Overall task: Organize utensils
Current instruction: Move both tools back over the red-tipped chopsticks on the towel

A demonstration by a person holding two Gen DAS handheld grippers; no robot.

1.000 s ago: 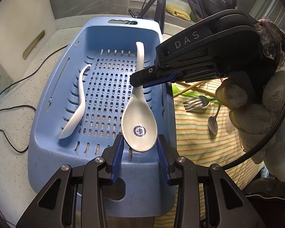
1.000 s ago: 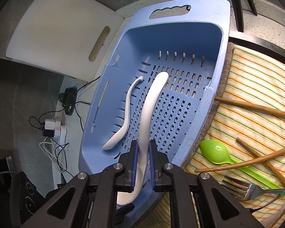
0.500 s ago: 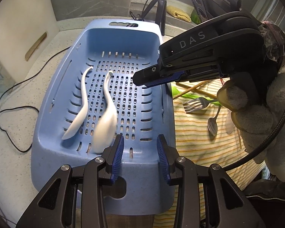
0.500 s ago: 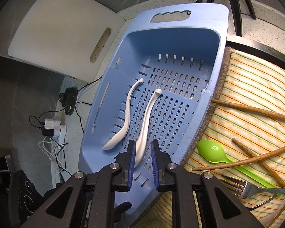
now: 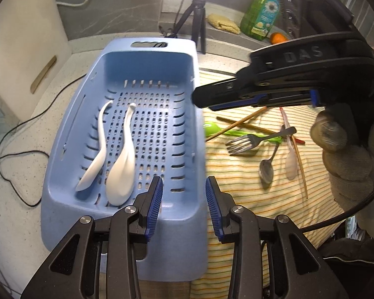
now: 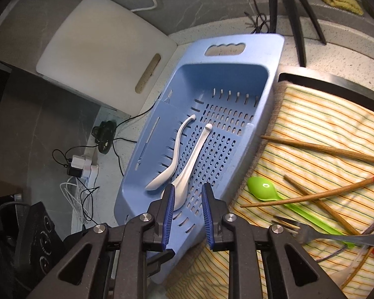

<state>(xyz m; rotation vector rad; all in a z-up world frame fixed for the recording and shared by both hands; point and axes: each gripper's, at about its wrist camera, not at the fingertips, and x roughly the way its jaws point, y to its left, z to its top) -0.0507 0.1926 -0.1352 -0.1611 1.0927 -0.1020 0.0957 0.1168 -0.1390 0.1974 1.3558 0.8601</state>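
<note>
Two white ceramic spoons lie side by side in the blue slotted basket (image 5: pixel 152 47): a thin one (image 5: pixel 97 154) on the left and a larger one (image 5: pixel 123 169) next to it. My left gripper (image 5: pixel 184 186) hangs open over the basket's near end with nothing between its fingers. My right gripper (image 6: pixel 188 189) is above the basket's near corner. Its jaws are opening and are clear of the larger spoon (image 6: pixel 189 172) below. In the left wrist view it (image 5: pixel 202 99) shows from the side, over the basket's right rim, held by a gloved hand (image 5: pixel 346 154).
A striped cloth (image 6: pixel 324 114) right of the basket carries a green spoon (image 6: pixel 264 189), a fork (image 5: pixel 244 143), a metal spoon (image 5: pixel 266 169) and several chopsticks (image 6: pixel 324 149). A white cutting board (image 6: pixel 104 49), cables and a tripod (image 5: pixel 197 20) stand around the basket.
The right gripper let go of the larger white spoon, which dropped flat beside the thin one. The gripper then rose and drew back to the right, jaws widening. The left gripper stayed put.
</note>
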